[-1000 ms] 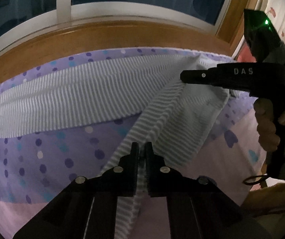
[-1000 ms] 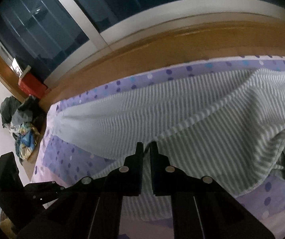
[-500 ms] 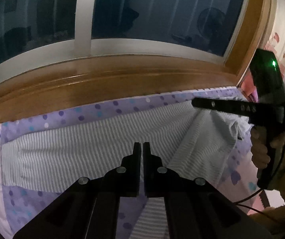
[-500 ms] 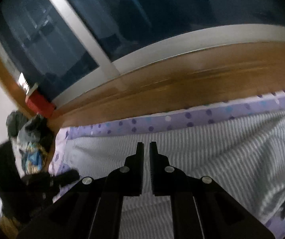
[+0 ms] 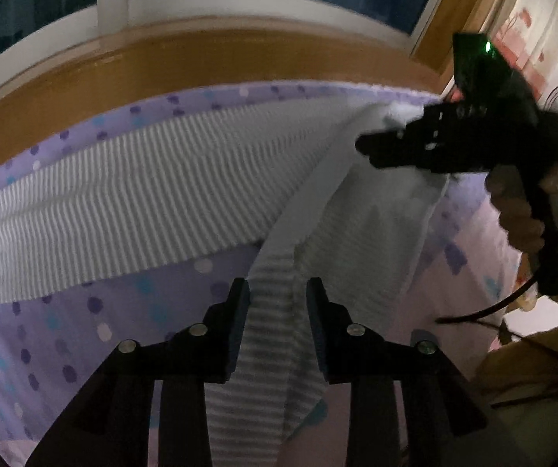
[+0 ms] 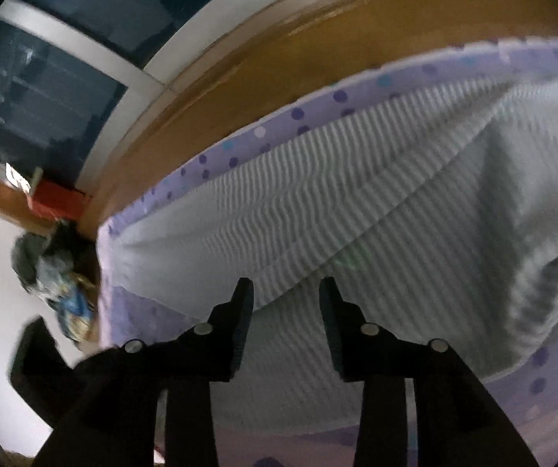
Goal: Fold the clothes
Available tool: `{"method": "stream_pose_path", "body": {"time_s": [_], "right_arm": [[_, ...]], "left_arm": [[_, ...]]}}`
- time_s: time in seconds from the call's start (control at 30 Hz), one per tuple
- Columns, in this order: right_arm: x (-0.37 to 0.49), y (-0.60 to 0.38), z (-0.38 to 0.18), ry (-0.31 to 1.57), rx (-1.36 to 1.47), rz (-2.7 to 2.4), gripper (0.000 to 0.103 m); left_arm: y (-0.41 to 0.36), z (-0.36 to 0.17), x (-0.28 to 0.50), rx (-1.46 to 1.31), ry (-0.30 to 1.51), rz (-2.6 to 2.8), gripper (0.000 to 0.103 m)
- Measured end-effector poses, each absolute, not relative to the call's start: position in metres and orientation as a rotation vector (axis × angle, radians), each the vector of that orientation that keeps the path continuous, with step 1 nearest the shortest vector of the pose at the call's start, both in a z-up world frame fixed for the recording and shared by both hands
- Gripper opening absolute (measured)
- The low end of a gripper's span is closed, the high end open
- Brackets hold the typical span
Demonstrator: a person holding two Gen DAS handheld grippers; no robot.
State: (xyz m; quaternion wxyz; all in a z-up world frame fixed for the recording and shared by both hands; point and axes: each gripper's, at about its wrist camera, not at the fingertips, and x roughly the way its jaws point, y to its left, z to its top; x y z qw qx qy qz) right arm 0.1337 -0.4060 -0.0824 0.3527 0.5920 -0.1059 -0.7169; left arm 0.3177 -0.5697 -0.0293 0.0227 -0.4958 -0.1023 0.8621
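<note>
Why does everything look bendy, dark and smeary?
Both wrist views are fisheye, so the wooden ledge curves; the room is dim and the window dark; the left view smears the right tongs, the right view the striped cloth.

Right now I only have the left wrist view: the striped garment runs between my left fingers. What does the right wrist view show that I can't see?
Observer: The right gripper has its jaws opening, with the striped garment lying between them, not pinched.
Operator: Anything off the bed on that side?
Observer: Yes, a heap of crumpled clothes sits beyond the bed's left edge.
Operator: And on the wooden ledge?
Observer: A red box stands at the ledge's left end, by the window.
</note>
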Motion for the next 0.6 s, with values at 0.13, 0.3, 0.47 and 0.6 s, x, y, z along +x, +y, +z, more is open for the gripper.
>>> {"method": "stream_pose_path", "body": {"time_s": [0.13, 0.3, 0.47, 0.6], "right_arm": [[0.137, -0.421, -0.091, -0.290, 1.560, -1.818, 0.035], [0.140, -0.439, -0.103, -0.289, 1.588, -1.822, 0.035], [0.139, -0.443, -0.104, -0.320, 1.593, -1.831, 0.035], [0.142, -0.438, -0.107, -0.373, 1.622, -1.812, 0.035]], "left_arm": [[-0.569, -0.037, 0.317, -1.561, -0.321, 2.687, 0.031], [-0.567, -0.046, 0.314, -1.575, -0.316, 2.713, 0.031], [-0.560, -0.049, 0.310, -1.578, -0.256, 2.736, 0.040], [-0.561, -0.050, 0.311, -1.536, -0.272, 2.747, 0.040]]}}
